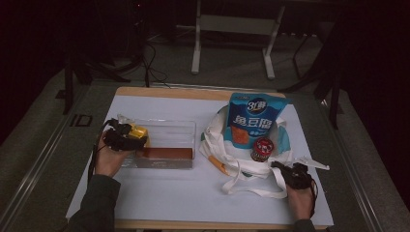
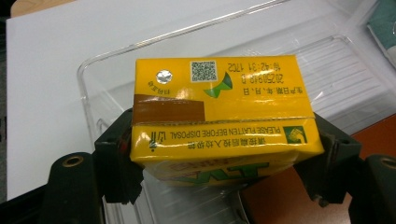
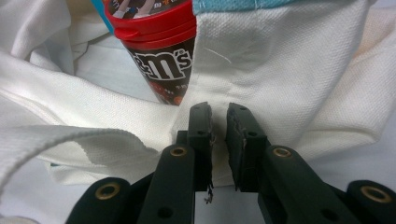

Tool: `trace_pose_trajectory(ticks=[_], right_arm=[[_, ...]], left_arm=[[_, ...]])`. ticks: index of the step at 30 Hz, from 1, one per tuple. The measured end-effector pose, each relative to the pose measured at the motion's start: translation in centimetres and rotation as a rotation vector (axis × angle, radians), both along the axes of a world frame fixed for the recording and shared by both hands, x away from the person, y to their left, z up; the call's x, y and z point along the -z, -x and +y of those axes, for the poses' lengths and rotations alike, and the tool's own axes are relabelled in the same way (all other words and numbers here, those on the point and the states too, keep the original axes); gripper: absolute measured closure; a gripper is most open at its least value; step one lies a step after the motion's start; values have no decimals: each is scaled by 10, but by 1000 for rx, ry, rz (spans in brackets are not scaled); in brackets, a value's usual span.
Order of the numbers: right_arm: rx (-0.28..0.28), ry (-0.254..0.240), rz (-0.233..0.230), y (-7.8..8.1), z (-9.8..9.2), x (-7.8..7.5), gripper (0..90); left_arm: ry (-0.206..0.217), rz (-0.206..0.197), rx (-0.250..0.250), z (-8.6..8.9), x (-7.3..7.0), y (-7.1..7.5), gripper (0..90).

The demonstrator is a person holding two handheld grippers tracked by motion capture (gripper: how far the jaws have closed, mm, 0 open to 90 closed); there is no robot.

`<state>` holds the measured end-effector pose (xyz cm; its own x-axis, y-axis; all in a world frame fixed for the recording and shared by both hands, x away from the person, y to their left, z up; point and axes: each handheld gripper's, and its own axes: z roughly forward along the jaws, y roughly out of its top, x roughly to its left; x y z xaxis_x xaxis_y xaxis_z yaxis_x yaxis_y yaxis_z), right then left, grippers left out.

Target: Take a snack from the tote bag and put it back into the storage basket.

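My left gripper (image 1: 126,137) (image 2: 226,140) is shut on a yellow drink carton (image 1: 138,132) (image 2: 219,107), one jaw on each narrow side. The carton hangs above the left end of a clear plastic bin (image 1: 169,126) (image 2: 107,60). My right gripper (image 1: 284,169) (image 3: 219,114) sits at the near right corner of a white cloth bag (image 1: 241,164) (image 3: 289,70). Its jaws are almost together and pinch the bag's cloth. An M&M's tube with a red cap (image 1: 262,149) (image 3: 161,51) leans out of the bag just beyond those jaws. A blue pouch (image 1: 254,121) stands in the bag.
A brown-orange box (image 1: 164,153) (image 2: 280,196) lies along the bin's near wall. An orange stick-shaped item (image 1: 218,165) lies at the bag's left edge. The bag's strap (image 1: 251,189) loops toward me on the white mat (image 1: 193,198). Dark floor and a metal stand lie beyond the table.
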<state>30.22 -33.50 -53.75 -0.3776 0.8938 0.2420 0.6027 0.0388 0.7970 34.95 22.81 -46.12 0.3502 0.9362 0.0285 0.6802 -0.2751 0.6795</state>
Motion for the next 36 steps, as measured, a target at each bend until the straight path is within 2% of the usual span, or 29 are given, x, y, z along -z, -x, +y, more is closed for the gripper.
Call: trace_pose_trajectory(ticks=[5, 7, 14, 18, 26, 31, 36], right_arm=[[1, 1, -1, 0, 0, 0, 800], [2, 1, -1, 0, 0, 0, 800], [1, -1, 0, 0, 0, 0, 800], [1, 1, -1, 0, 0, 0, 800], [1, 1, -1, 0, 0, 0, 800], [2, 4, -4, 0, 0, 0, 800], [2, 3, -3, 0, 0, 0, 800]], left_arm=[[-11, -26, -30, -1, 2, 6, 266], [-1, -13, -59, -1, 1, 7, 267], [-44, -11, -120, 2, -1, 11, 268], [-16, -3, -146, 5, 0, 13, 266], [7, -19, -146, 8, 0, 19, 249], [41, -27, -139, 11, -2, 24, 243], [40, -29, -137, 12, -3, 23, 238]])
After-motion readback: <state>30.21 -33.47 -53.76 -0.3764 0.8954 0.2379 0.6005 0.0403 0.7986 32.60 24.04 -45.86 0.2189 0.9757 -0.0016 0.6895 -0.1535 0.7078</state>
